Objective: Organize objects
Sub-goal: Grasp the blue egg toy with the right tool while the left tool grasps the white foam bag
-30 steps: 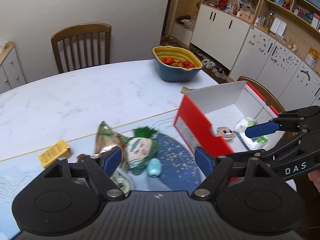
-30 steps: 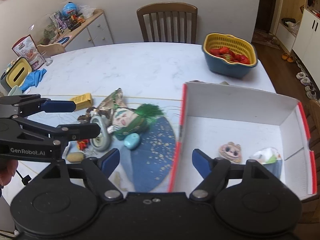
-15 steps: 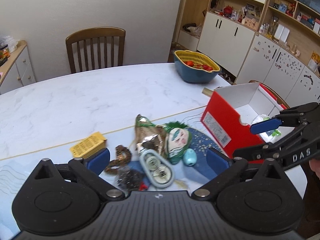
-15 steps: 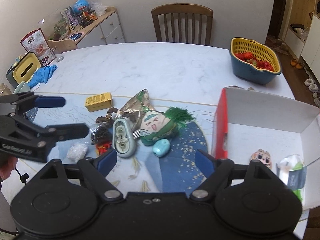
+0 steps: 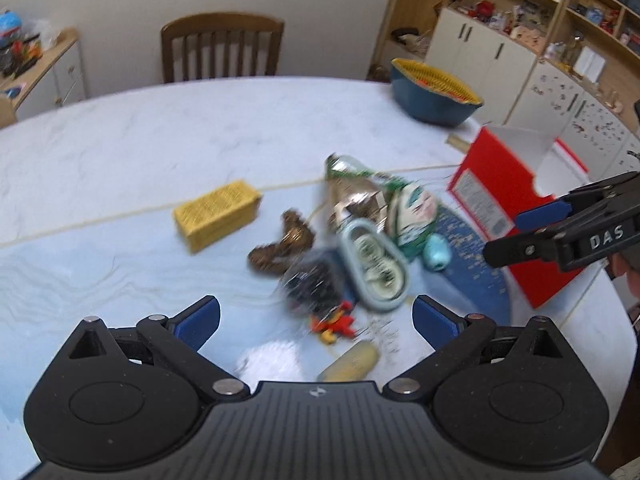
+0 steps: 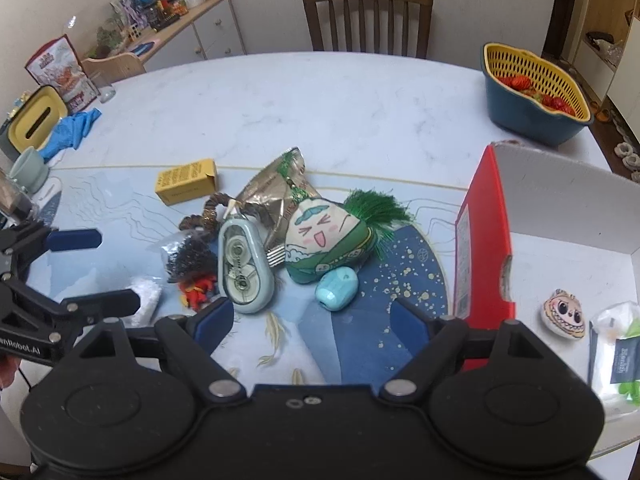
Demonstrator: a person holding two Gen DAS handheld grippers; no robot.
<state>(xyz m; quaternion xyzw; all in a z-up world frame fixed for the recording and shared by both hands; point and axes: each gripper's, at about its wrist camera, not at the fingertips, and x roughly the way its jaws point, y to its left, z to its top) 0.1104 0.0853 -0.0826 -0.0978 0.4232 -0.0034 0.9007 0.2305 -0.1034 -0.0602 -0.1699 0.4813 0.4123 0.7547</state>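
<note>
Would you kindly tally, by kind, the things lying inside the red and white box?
Cartoon-face charm: 1
White and green packet: 1
Total: 2, as far as the right wrist view shows the inside of the box.

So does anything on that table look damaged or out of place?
Yes. The red box's side wall has a torn notch in its top edge. A heap of small things lies jumbled on the mat: a crumpled foil packet wedged under the green-haired plush and the correction tape.
</note>
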